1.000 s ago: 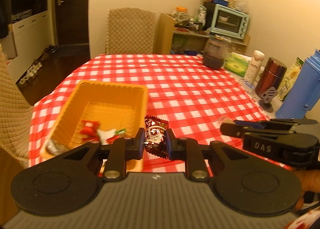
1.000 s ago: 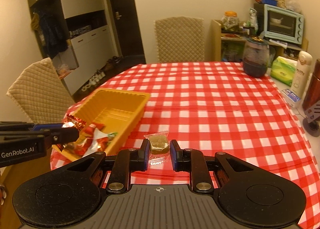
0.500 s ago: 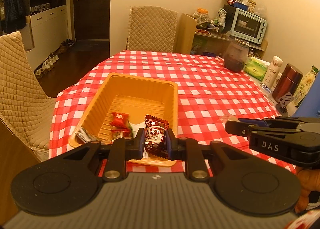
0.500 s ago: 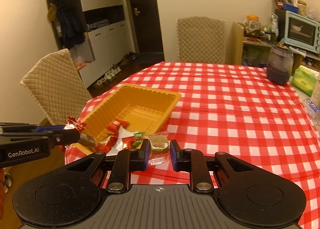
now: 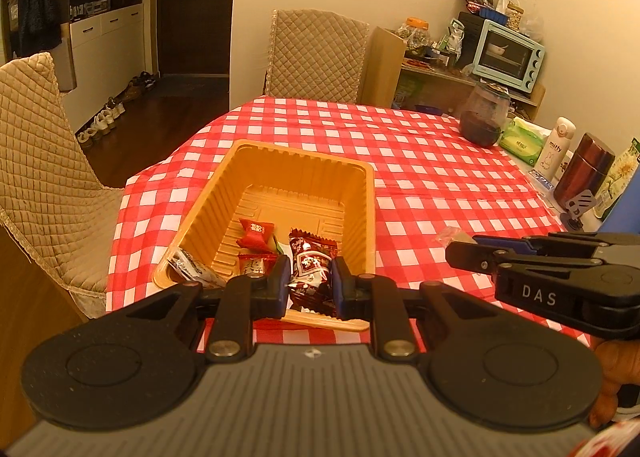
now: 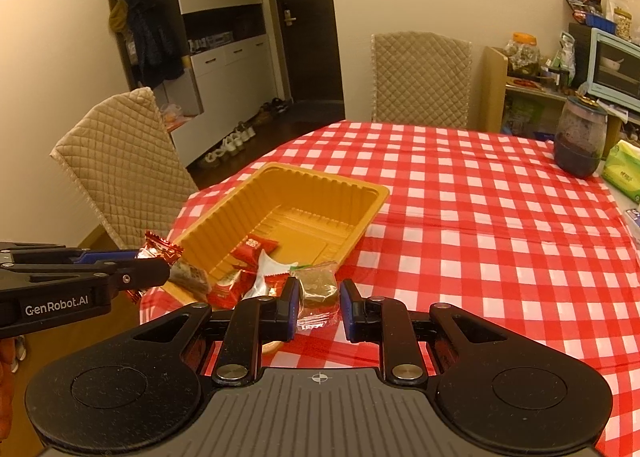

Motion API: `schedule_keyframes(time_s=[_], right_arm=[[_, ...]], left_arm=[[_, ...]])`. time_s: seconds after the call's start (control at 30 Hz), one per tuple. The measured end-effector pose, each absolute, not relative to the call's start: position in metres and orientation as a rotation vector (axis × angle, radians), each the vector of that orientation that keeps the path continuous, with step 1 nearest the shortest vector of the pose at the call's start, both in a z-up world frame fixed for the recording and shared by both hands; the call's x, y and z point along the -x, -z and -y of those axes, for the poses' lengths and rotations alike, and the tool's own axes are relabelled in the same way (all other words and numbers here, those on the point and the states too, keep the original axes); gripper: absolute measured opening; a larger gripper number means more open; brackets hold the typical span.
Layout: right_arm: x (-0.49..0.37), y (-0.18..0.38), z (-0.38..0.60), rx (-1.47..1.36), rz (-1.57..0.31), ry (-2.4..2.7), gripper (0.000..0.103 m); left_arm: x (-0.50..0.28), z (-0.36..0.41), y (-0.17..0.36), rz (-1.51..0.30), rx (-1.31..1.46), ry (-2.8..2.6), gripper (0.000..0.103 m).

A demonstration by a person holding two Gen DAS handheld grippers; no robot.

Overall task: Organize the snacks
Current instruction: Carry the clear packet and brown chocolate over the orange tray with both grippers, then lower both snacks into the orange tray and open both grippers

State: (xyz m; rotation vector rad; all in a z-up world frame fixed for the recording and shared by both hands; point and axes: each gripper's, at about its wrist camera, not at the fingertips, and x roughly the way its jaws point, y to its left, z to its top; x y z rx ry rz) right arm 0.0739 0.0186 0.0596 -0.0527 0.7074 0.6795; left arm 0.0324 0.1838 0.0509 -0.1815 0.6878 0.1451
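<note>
The left gripper [image 5: 307, 283] has its jaws clenched on a dark brown shiny candy packet [image 5: 311, 272], and it holds the packet up over the near end of the orange plastic tray [image 5: 370, 217]. The right gripper [image 6: 319, 307] has its jaws clenched on a small see-through packet with a brown-green square snack inside [image 6: 318, 289], just beside the near right corner of the tray. The tray sits on the bench with the red and white checked cloth [image 6: 480, 225], close to its left edge. Inside the tray lie a red wrapped candy [image 5: 256, 233], another red candy [image 5: 256, 263] under it, and a silver-grey packet [image 5: 192, 267] in the near left corner. The far part of the tray is bare. At the far right edge of the bench stand a dark glass jar [image 6: 580, 141], a green pack of tissues [image 5: 522, 139], a white bottle [image 5: 554, 149] and a brown metal flask [image 5: 584, 169]. Two padded beige chairs [image 6: 420, 77] stand at the bench, one at the far edge and one at the left edge.
</note>
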Motion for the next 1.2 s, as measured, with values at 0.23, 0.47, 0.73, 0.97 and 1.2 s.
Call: schedule_keyframes(time_s=[0.23, 0.47, 0.73, 0.97, 1.2], right_arm=[[-0.078, -0.055, -0.028, 0.061, -0.714, -0.694, 0.022], [-0.088, -0.049, -0.044, 0.073, -0.727, -0.715, 0.022], [-0.102, -0.037, -0.063, 0.089, -0.746, -0.732, 0.022], [-0.12, -0.027, -0.077, 0.097, -0.76, -0.742, 0.022], [-0.138, -0.018, -0.09, 0.104, -0.777, -0.748, 0.022]], left_arm=[[-0.037, -0.191, -0.047, -0.694, 0.183, -0.147, 0.019], [-0.047, -0.204, -0.038, -0.709, 0.186, -0.152, 0.019], [-0.063, -0.214, -0.03, -0.726, 0.174, -0.143, 0.019], [-0.082, -0.221, -0.024, -0.736, 0.157, -0.135, 0.019], [-0.102, -0.229, -0.015, -0.754, 0.15, -0.125, 0.019]])
